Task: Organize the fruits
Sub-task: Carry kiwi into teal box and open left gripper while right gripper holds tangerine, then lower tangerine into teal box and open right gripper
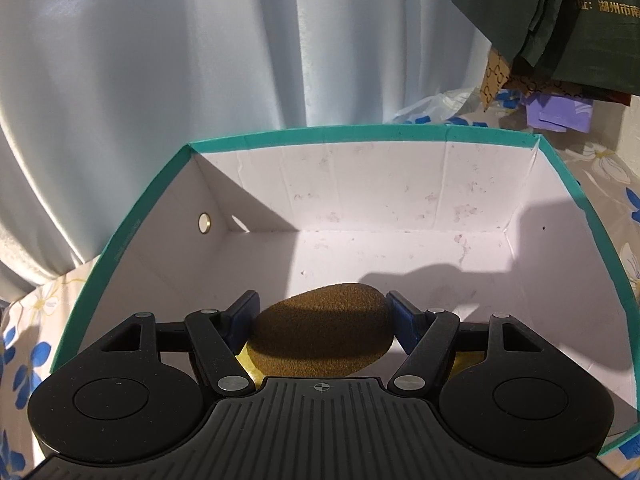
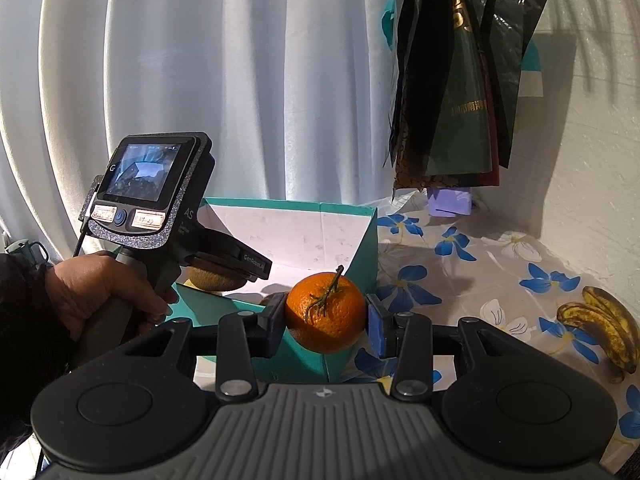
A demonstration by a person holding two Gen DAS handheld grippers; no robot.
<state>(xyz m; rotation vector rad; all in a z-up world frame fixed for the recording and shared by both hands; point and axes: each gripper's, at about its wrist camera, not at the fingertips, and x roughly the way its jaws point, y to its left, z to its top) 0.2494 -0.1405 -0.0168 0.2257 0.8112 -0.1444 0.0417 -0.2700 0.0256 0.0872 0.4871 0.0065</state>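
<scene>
Left tongs (image 1: 320,312) grasp a kiwi (image 1: 320,330) over the box (image 1: 360,136); right tongs (image 2: 326,316) grasp an orange (image 2: 325,312). Released high, either could bruise.

kiwi (image 1: 320,330) between left gripper (image 1: 322,320) fingers, over box (image 1: 360,192) | orange (image 2: 326,312) between right gripper (image 2: 326,320) fingers, box behind | bananas (image 2: 604,326) far right on table (image 2: 460,280)

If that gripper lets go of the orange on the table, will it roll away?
Probably a little: the orange looks round, so it could roll on the flat flowered cloth. Its dimpled skin likely gives the right gripper decent grip. It seems firm, showing no squashing where the pads press.
</scene>
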